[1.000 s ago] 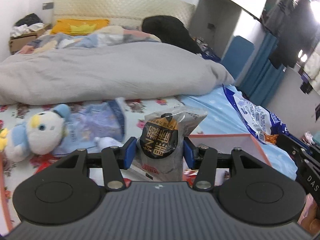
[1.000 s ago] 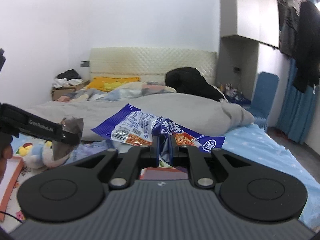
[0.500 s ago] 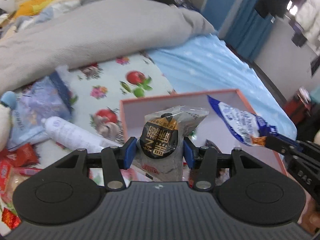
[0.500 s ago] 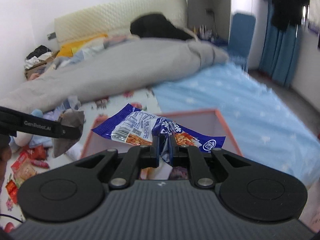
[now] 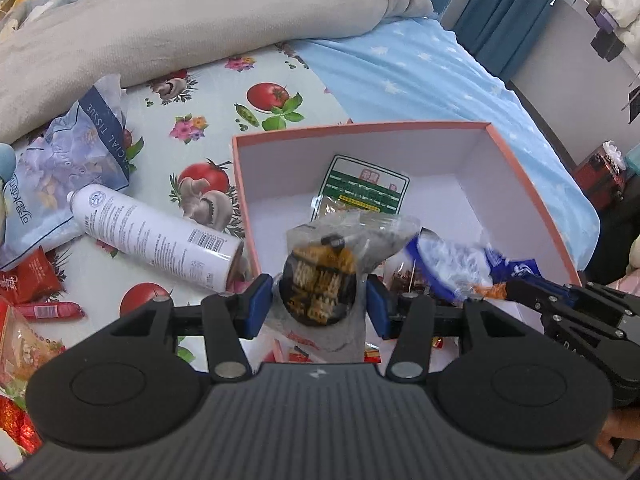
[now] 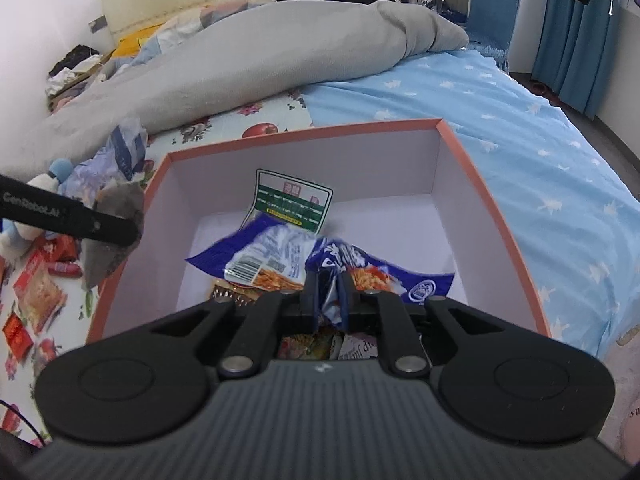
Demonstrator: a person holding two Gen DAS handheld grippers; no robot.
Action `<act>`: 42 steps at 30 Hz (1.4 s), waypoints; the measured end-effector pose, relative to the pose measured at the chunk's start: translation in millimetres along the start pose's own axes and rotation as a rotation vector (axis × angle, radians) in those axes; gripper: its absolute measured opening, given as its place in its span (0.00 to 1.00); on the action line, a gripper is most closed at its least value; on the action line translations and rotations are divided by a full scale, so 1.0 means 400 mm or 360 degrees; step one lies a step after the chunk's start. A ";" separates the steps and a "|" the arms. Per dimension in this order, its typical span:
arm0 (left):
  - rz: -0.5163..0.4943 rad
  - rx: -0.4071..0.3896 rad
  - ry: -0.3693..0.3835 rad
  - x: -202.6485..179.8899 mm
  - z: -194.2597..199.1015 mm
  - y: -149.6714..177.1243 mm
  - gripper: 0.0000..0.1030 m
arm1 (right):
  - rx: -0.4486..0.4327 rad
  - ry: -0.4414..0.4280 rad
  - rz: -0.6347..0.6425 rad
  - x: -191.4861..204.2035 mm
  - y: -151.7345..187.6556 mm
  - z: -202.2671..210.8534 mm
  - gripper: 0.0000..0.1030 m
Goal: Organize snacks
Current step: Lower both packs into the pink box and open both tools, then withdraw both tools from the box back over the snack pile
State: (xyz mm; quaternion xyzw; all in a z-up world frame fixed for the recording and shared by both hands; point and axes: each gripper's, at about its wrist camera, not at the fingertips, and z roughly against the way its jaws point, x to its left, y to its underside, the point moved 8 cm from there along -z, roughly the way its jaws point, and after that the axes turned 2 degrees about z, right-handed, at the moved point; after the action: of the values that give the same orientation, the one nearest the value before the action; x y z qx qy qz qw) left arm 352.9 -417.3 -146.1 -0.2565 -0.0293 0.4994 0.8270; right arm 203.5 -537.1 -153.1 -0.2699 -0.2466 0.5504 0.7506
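Box [image 5: 532,184], orange-rimmed with white inner walls, sits open on the bed and is the receiving container. Contents visible: 1 green-and-white packet [image 5: 362,190] lying flat near the far wall, and several small wrappers [image 6: 320,342] heaped at the near end, partly hidden behind the grippers; their count cannot be told.

Left gripper [image 5: 320,306]: blue pads clamped on the sides of a grey snack bag [image 5: 320,280] bearing a round black-and-gold label. The bag stands upright between the pads, above the box's near left corner; it shows as blurred.

Right gripper [image 6: 327,302]: jaws have just been opening slightly, yet remain narrow and still pinch a fold of the blue snack bag [image 6: 280,256]. This bag, printed with a barcode and orange food pictures, spreads out to both sides of the jaws and hangs over the interior of the box, above the heaped wrappers.

Outside the box, on the fruit-patterned sheet [image 5: 200,128] to its left: 1 white spray can [image 5: 154,236] lying on its side, its end close to the box wall; 1 facial tissue pack [image 5: 68,168]; red packets [image 5: 28,280] and sausage sticks [image 5: 50,311] scattered beyond. A grey duvet [image 5: 192,20] lies bunched behind the box, and a blue star-print sheet [image 5: 432,72] extends to the right.
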 end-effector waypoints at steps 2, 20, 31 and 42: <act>-0.0014 0.0001 0.0035 -0.008 0.007 -0.005 0.70 | -0.0010 -0.0008 -0.0002 -0.006 -0.007 0.003 0.26; -0.0173 -0.0508 0.0003 -0.043 0.295 -0.013 0.74 | -0.0374 -0.0098 -0.0012 0.070 -0.081 0.186 0.49; -0.0129 -0.0759 -0.0054 0.042 0.478 0.042 0.74 | -0.0636 -0.0156 0.0061 0.184 -0.113 0.321 0.49; 0.0059 -0.0826 -0.0132 0.192 0.539 0.190 0.74 | -0.0739 -0.0209 0.0201 0.312 -0.051 0.357 0.49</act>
State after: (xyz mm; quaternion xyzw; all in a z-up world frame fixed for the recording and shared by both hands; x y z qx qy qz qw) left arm 264.1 -239.3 -9.7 -0.4399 -0.1857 0.5003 0.7223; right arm 156.3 -403.2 -25.6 -0.4136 -0.3972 0.5412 0.6150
